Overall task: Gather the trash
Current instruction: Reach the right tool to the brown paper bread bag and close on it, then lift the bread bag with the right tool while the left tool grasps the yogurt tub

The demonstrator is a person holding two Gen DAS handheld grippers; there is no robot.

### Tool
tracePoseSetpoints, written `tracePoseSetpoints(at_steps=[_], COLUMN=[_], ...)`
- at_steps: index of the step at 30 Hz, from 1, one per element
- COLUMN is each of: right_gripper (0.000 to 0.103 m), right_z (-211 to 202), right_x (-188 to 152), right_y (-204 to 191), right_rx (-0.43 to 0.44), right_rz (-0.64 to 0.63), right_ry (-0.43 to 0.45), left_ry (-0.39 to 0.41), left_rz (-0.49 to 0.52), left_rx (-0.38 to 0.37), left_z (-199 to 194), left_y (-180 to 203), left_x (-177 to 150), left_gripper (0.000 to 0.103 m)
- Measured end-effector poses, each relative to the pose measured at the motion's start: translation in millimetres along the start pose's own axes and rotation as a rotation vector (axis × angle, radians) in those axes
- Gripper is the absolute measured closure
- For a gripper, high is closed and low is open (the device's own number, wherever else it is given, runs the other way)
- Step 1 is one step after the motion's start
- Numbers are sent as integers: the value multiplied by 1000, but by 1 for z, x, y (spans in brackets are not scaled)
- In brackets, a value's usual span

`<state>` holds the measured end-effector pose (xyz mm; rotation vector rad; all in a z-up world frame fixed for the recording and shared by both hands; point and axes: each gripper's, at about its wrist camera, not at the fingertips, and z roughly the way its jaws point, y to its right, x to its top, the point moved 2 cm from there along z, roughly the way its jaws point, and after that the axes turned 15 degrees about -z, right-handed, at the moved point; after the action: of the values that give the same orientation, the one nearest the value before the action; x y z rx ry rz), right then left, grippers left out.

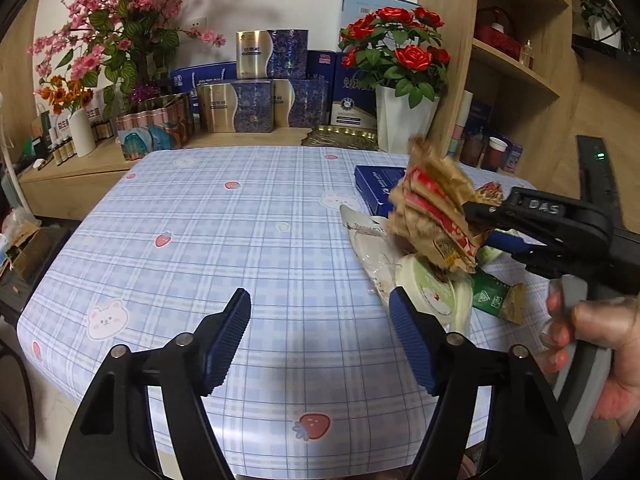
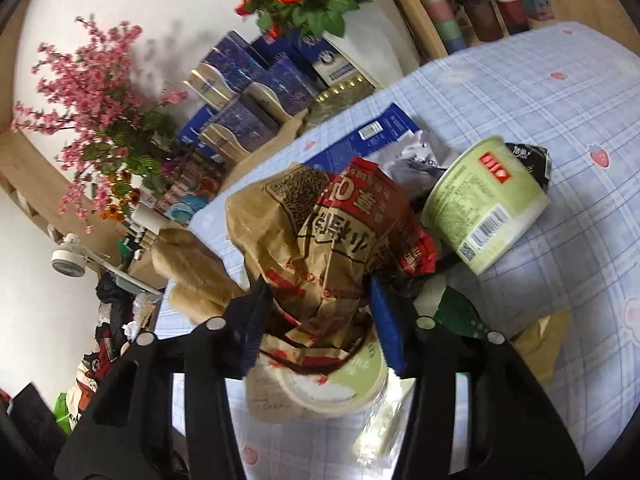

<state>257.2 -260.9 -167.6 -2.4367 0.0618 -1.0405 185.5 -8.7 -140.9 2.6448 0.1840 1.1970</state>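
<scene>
**Table trash, lot in hand: crumpled wrapper and what lies round it**

Right gripper (image 2: pixel 320 312): we list it as closed on the crumpled brown-and-red paper wrapper (image 2: pixel 320 236), one pad pressing each side of the bunched lower end. Left gripper (image 1: pixel 320 332): jaws apart with nothing between them, hovering over bare cloth.

All places below are given from the green cup (image 2: pixel 486 204), which lies on its side.

1. Table (image 1: pixel 224 240): covered by a smooth blue plaid cloth printed with strawberries and bears; it carries everything that follows.
2. Blue flat box (image 2: pixel 360 140): rigid card, barcode up, lying beyond the cup, toward the wall.
3. Wrapper: stiff creased paper, printed, fanned out at its free end; held just beside the cup, clear of the cloth in the left wrist view.
4. Green cup: round paper tub, glossy, labelled with a barcode; open end turned away from us.
5. Round lid (image 2: pixel 332 380): pale green and white, flat, nearer to us than the cup, under the held wrapper.
6. Green packet (image 1: pixel 490 294): thin and crinkled, near the lid; its exact contact with the cup we cannot tell.

Handling note, as our judgement: the wrapper is light and springy, so we would keep the squeeze firm on the bunched end and carry it clear of the cup, which could roll if brushed. The free gripper suits the lid next.
</scene>
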Motion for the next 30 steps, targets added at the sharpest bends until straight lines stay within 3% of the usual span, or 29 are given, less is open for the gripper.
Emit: tracePoseSetpoints(at_steps=[6,18,20,22,27,30], right_gripper=[60,60,60,60,60,60], right_z=[-42,-104,-109,-114,-127,-134], right_x=[-13,-53,-56,-58,-60,-60], right_y=[-1,39,47,53,74,83], right_rx=[7,-99,-110,-117,-135,-146], right_rz=[-13,-56,-56,-53,-23,-12], right_ry=[79,130,134,137,153,162], left_ry=[-14,-62,-63,-54,-73,-101], left_rz=[9,96,155,221,458,549], left_rx=[-20,-72,-92,-100,-102,-112], left_z=[-2,7,14,22,58,74], left_y=[8,42,58,72,104,108], left_x=[-5,-22,-24,-25,-26,-24], left_gripper=[36,34,19,14,13,13])
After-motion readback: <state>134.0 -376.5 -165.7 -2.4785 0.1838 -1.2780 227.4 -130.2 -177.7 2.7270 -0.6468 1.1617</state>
